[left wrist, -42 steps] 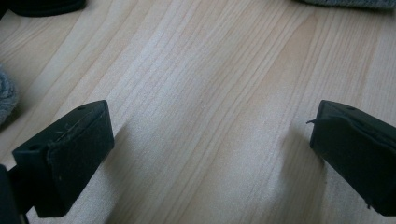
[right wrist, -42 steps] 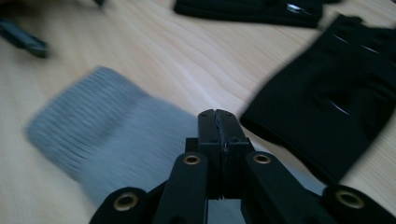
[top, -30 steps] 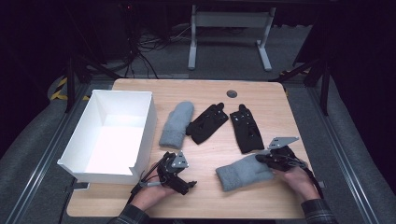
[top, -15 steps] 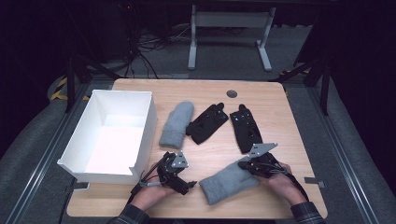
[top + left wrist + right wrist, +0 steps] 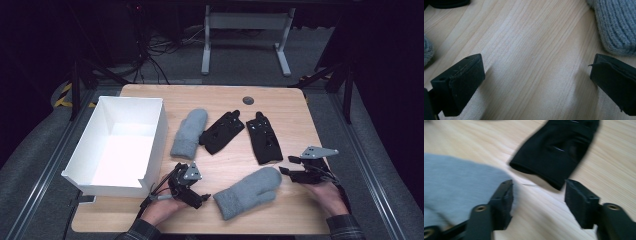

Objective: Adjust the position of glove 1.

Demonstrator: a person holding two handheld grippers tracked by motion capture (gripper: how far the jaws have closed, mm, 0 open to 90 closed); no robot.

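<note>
Grey mitten (image 5: pixel 247 192) blurred beside open right tongs (image 5: pixel 537 200)

A light wooden table (image 5: pixel 292 107) stands on a dark floor. On its left side sits a big white open box (image 5: pixel 100 165). Near the far edge is a small round dark hole (image 5: pixel 248 100). Behind the table stands a grey metal frame (image 5: pixel 245 37), with black cables (image 5: pixel 150 47) nearby.

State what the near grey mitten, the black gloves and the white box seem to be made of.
Near grey mitten: knitted yarn, probably wool or acrylic; ribbed, fuzzy rows show in the left gripper view.
Black gloves: smooth, thin matte fabric, likely synthetic.
White box: thin, flat matte walls, cardboard or plastic sheet; cannot tell which.
</note>
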